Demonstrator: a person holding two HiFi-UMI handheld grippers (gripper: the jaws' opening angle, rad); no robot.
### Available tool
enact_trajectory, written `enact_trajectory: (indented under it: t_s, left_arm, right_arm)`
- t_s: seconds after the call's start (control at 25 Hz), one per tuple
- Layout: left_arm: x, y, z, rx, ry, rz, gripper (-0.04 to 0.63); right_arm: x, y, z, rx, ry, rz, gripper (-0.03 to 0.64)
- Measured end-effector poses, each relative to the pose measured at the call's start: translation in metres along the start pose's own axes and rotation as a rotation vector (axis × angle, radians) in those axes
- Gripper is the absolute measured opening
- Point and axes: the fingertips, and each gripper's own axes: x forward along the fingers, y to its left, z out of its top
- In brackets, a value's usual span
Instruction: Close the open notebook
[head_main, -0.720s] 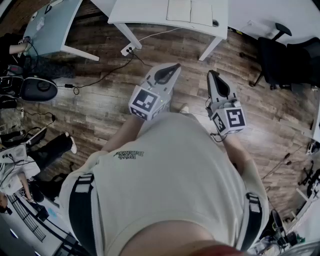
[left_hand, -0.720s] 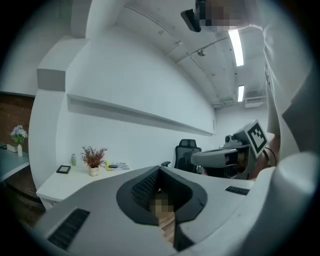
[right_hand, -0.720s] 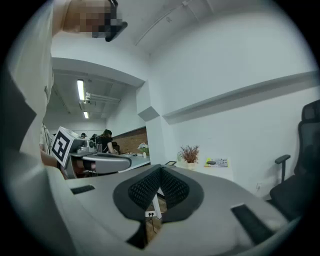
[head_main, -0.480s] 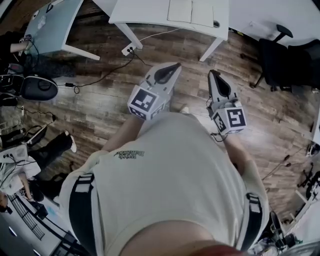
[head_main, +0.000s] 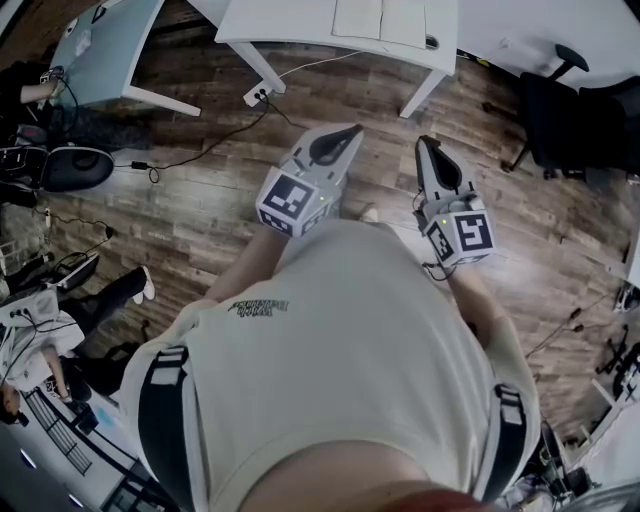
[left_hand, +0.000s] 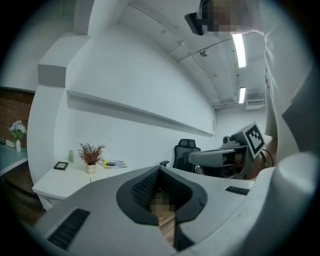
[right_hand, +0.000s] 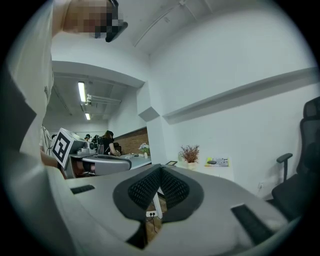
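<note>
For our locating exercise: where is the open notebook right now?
Head view, top centre: the open notebook lies on the white table, just left of a small dark object.

Grainy wood-plank floor (head_main: 200, 215), smooth white table (head_main: 280, 22), matt paper notebook (head_main: 380, 20), cloth shirt (head_main: 340, 350), matt plastic left gripper (head_main: 351, 131).

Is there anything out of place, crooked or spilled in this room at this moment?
Nothing stands out. The open notebook lies flat and square on the white table. A power strip lies on the floor beside the table leg, a little untidy but not damaged. No spill is visible.
</note>
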Motion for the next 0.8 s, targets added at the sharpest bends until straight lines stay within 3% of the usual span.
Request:
enact_trajectory:
  t_s: [0.8]
  left_arm:
    - [0.015, -0.034, -0.008, 0.014, 0.008, 0.033, 0.012]
  right_arm:
    - [-0.026, -0.016, -0.008, 0.02, -0.009, 0.048, 0.002]
